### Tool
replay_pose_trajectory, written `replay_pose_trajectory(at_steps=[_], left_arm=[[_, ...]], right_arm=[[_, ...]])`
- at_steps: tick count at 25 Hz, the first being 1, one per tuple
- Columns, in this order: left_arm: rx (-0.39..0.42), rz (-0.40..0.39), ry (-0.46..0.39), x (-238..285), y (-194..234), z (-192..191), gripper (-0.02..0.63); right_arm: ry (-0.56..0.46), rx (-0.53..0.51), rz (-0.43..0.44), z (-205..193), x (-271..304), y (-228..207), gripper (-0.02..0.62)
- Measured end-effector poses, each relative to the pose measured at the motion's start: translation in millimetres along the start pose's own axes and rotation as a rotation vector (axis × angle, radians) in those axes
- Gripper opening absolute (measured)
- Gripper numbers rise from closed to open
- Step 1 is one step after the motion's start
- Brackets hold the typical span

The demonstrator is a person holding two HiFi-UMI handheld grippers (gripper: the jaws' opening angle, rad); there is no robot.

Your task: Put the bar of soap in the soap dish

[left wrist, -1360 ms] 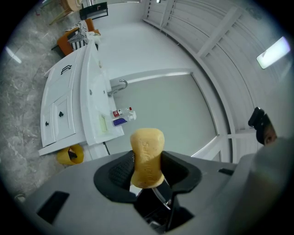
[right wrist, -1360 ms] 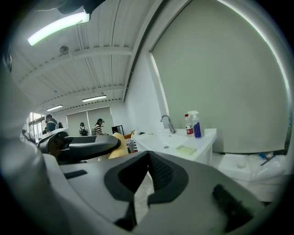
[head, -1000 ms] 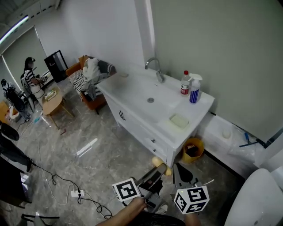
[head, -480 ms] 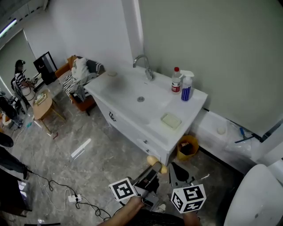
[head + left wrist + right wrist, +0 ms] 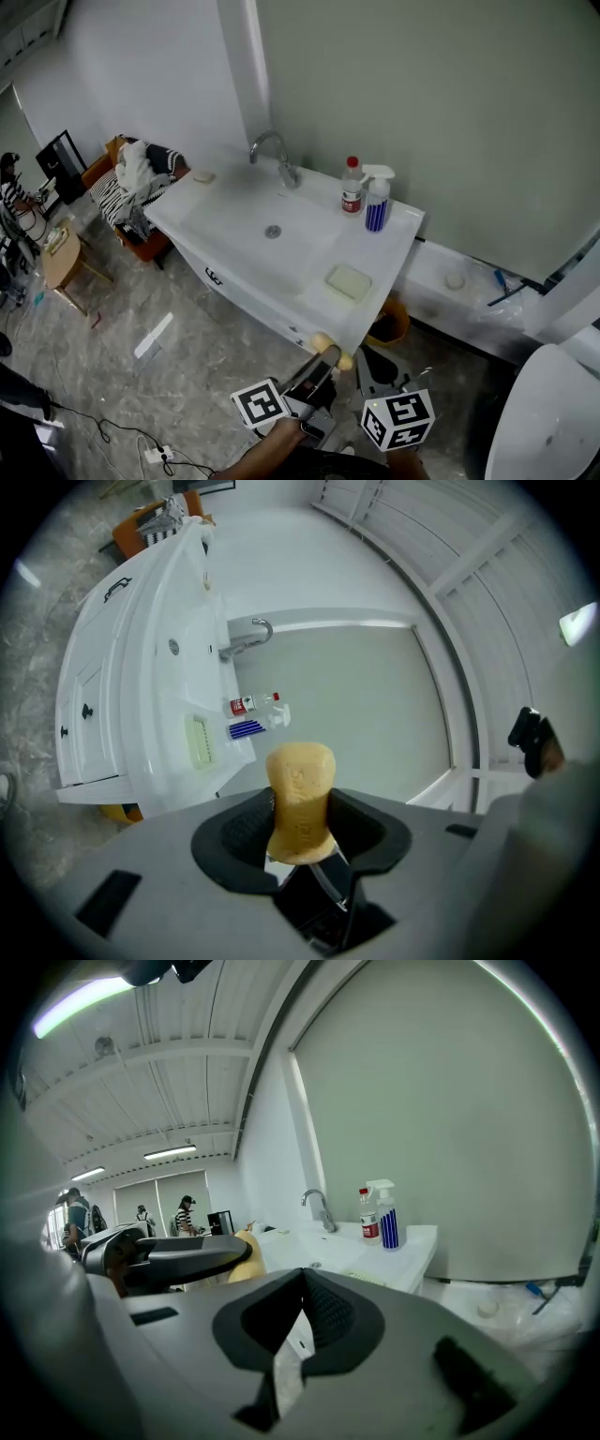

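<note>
Jaws of the left gripper (image 5: 300, 822) are squeezed shut on a yellow-tan bar of soap (image 5: 300, 775). The bar stands on end between them, and about half of it pokes out past the tips. Jaws of the right gripper (image 5: 302, 1309) are pressed together with nothing in them. In the head view it hangs just beside the left gripper, down low and well away from the sink.

Biggest of all is the long white sink cabinet (image 5: 225, 202) against the grey-green wall. Under its near corner sits a round orange bin (image 5: 389, 328). A curved metal tap (image 5: 272, 150) stands at the back of the bowl. To the right of it are a white spray bottle with blue stripes (image 5: 377, 202) and a small clear bottle with a red cap (image 5: 352, 187), side by side. Nearer the front edge lies the pale green soap dish (image 5: 349, 281). It is flat, has nothing in it, and has bare top all round it.

I think the soap is light and hard, so it will not bend. It could be slippery, though, and a hard squeeze might dent it or make it pop out. The grip on its two wide faces, low down, looks good to me. The step in hand looks like carrying the bar over to the dish, then laying it down flat and gently, since the dish may slide if bumped
</note>
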State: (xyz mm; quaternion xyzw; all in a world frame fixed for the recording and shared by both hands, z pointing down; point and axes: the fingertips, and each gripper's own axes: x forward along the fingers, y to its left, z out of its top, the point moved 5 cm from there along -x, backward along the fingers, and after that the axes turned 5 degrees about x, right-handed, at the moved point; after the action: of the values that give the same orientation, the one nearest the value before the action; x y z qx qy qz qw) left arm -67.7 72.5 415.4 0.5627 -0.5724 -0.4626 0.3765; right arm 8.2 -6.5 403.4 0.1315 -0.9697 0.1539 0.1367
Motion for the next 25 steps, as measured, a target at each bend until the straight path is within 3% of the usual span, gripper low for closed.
replay_pose_trajectory(at_steps=[12,25], left_arm=[[-0.05,-0.025,0.14,41.9,32.3,74.0,0.184],[-0.088,-0.082,0.211,57.2,55.9,134.6,0.184]], right_arm=[[0.009,0.032,-0.141,25.7,74.3,-1.5,0.011],[0.012,0.002,-0.226,44.3,130.9,16.3,0.011]])
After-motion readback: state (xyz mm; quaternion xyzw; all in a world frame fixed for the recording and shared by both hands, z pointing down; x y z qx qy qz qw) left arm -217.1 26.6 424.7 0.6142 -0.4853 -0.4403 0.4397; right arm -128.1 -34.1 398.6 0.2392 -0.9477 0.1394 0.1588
